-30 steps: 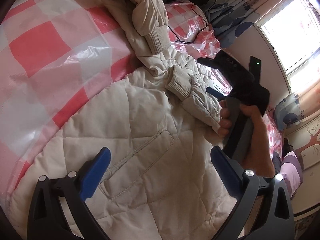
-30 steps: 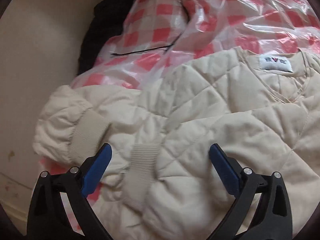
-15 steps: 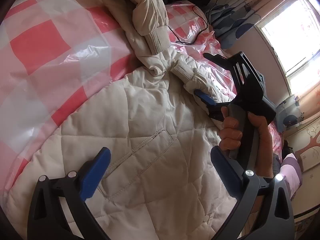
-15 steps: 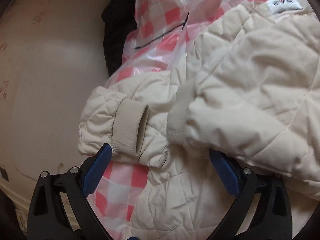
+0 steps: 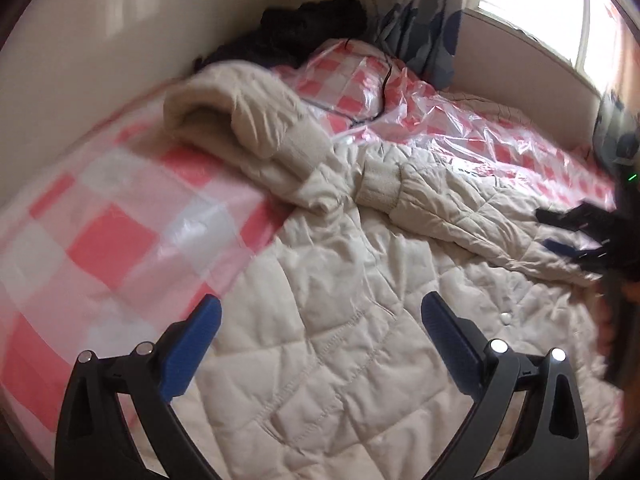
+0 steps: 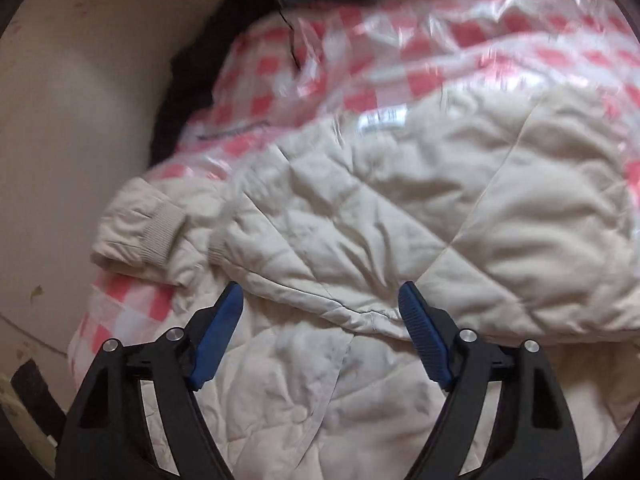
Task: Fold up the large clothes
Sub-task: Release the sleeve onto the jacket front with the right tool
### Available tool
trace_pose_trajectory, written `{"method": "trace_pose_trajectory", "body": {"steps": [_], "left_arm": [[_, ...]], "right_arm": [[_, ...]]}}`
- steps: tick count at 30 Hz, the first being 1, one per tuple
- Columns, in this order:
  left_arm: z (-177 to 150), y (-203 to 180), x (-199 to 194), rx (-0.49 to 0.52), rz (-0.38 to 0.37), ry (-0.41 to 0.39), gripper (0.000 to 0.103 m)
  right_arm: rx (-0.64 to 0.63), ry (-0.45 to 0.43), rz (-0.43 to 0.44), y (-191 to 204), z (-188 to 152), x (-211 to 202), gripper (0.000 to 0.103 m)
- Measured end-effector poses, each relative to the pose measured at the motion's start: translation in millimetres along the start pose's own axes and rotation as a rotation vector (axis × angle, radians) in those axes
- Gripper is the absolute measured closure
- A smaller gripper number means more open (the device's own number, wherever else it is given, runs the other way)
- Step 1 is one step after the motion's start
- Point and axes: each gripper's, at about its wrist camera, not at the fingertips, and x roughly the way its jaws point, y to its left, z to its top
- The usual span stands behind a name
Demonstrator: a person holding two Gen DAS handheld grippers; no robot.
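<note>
A cream quilted jacket (image 5: 340, 340) lies spread on a bed covered with pink-and-white checked plastic sheet (image 5: 100, 248). Both sleeves are folded across its body, and their ribbed cuffs (image 5: 380, 184) meet near the middle. My left gripper (image 5: 320, 312) hovers open above the jacket's front with nothing between its fingers. My right gripper (image 6: 320, 300) is over the lower edge of a folded sleeve (image 6: 440, 200). Its jaws are closing, with that sleeve edge lying between them and the pads not pressing on it. From the left wrist, the right gripper (image 5: 576, 236) shows blurred at the far right edge.
A black garment (image 5: 304, 28) is heaped at the far end of the bed against the wall (image 6: 72, 120). A thin black cable (image 5: 384, 80) runs over the plastic. A blue-patterned curtain (image 5: 424, 32) and a bright window (image 5: 532, 12) are at the back right.
The right gripper has slid away from the cuffs along the sleeve toward the right, and its jaws have narrowed. The left gripper has lifted and rolled, so more of the bed shows.
</note>
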Motion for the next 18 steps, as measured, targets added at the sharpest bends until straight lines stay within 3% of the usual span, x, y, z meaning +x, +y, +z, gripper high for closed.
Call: {"method": "trace_pose_trajectory", "body": {"steps": [1,4,6,7,10,11,13,15,18], "left_arm": [[6.8,-7.0,-3.1,0.089,0.038,-0.045,0.007],[33.4,-33.3,0.5,0.451,0.189,-0.118,0.007],[42.9,-54.0,12.1,0.780,0.268,-0.156,0.007],[40.8,-62.0,23.9,0.972,0.306,-0.162,0.007],[34.3,-63.6,55.1,1.351,0.278,-0.115,0.007],[40.3,-62.0,64.9,1.397,0.259,-0.081,0.007],[66.6,-55.3,89.8,1.357,0.208,0.036,0.007],[88.1,-50.7,112.6,1.297,0.080,0.179,0.007],[103.5,-41.1,145.9,1.261,0.091,0.270,0.011]], "right_arm": [[-0.009,-0.072,-0.003,1.6,-7.9,-30.7,0.006],[0.009,-0.247,-0.045,-6.2,-43.0,-90.0,0.006],[0.061,-0.276,-0.102,-19.8,-44.2,-100.3,0.006],[0.106,-0.269,-0.083,-28.8,-39.1,-101.0,0.006],[0.210,-0.288,-0.042,-44.5,-35.1,-103.2,0.006],[0.216,-0.282,-0.032,-48.3,-35.1,-100.6,0.006],[0.237,-0.261,-0.023,-51.9,-35.5,-94.3,0.006],[0.253,-0.254,-0.016,-49.5,-37.1,-86.7,0.006],[0.272,-0.250,-0.005,-50.8,-37.4,-85.0,0.006]]}}
